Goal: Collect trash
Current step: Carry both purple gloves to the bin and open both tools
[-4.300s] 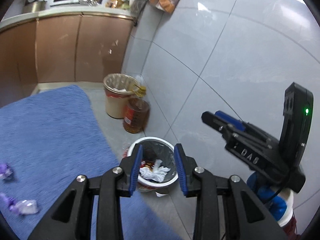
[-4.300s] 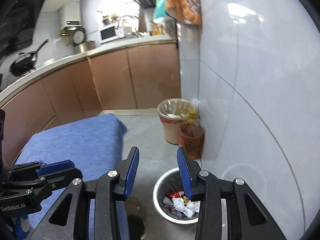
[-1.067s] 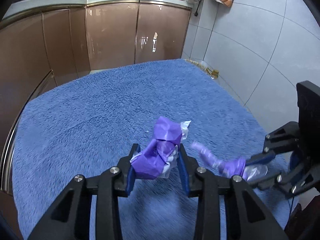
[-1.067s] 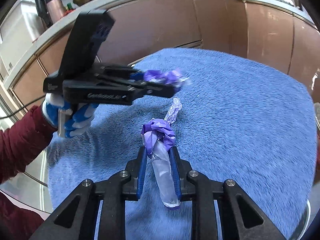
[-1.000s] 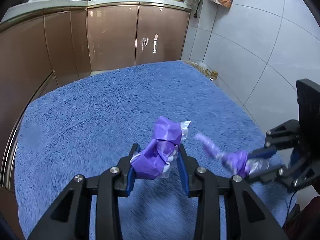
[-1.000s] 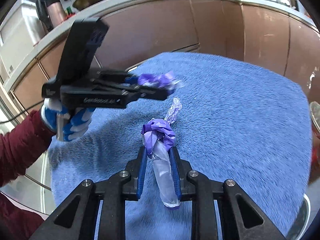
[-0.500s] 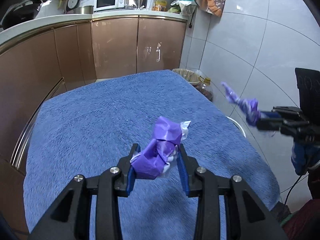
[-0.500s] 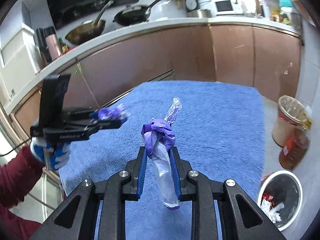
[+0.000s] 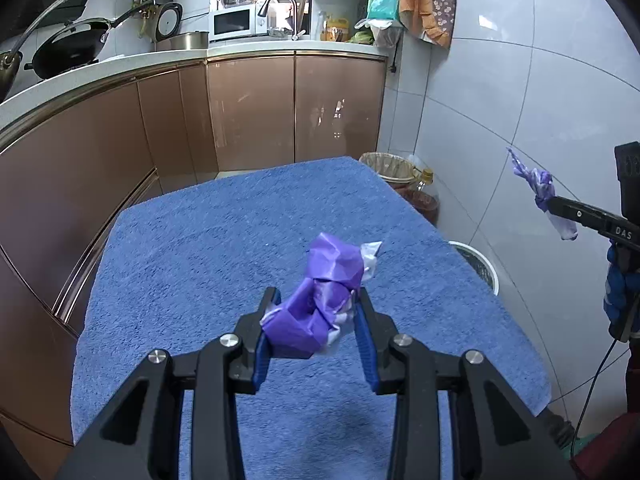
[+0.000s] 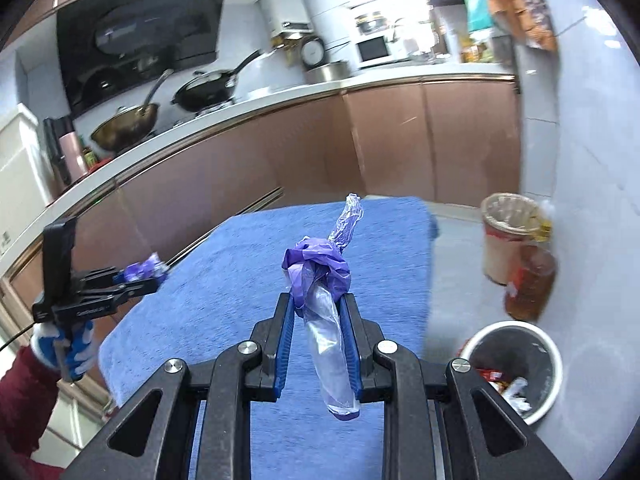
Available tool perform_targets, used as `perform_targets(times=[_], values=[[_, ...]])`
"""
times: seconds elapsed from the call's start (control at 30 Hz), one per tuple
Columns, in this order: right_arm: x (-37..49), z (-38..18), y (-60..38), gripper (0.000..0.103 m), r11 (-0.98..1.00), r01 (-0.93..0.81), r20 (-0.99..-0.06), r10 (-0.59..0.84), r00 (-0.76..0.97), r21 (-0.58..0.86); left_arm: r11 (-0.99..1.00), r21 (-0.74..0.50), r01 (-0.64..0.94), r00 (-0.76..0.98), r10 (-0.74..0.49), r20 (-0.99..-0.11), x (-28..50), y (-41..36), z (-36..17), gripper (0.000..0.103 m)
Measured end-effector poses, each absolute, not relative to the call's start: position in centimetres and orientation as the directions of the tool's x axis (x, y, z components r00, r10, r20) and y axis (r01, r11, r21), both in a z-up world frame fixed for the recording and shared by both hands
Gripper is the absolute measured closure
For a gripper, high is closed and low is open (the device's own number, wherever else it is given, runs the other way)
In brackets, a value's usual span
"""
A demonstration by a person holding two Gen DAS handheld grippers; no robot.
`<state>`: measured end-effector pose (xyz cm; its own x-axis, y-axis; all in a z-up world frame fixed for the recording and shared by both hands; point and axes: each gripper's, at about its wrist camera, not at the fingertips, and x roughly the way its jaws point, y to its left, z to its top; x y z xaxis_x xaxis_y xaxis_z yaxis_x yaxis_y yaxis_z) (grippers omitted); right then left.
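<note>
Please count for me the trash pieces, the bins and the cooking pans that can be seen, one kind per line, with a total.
Purple trash wrappers held in a gripper: 2 (crumpled wrapper, twisted wrapper)
Bins on the floor: 2 (white bin, lined bin)
Pans on the stove: 2 (black pan, brass wok)
Total: 6

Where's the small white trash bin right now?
The white trash bin sits on the floor at the right wrist view's lower right, off the blue mat's right edge, just nearer than the oil bottle.
</note>
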<state>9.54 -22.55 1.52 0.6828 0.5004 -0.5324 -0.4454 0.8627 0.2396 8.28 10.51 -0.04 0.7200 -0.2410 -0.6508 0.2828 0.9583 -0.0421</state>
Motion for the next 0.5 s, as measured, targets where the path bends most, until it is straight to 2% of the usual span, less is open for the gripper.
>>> perform_targets(times=[0.3, 0.5], values=[[10.7, 0.8, -27.8, 0.081, 0.936, -0.259, -0.552, 0.349, 0.758, 0.238, 0.923, -0.068, 0.378, 0.676, -0.325, -0.661, 10.7, 3.4, 0.1, 0.069], [13.1, -1.9, -31.4, 0.081, 0.961, -0.125, -0.606, 0.254, 0.754, 0.247, 0.866, -0.11, 0.487, 0.58, -0.415, -0.702, 15.1, -4.2, -1.4, 0.069]])
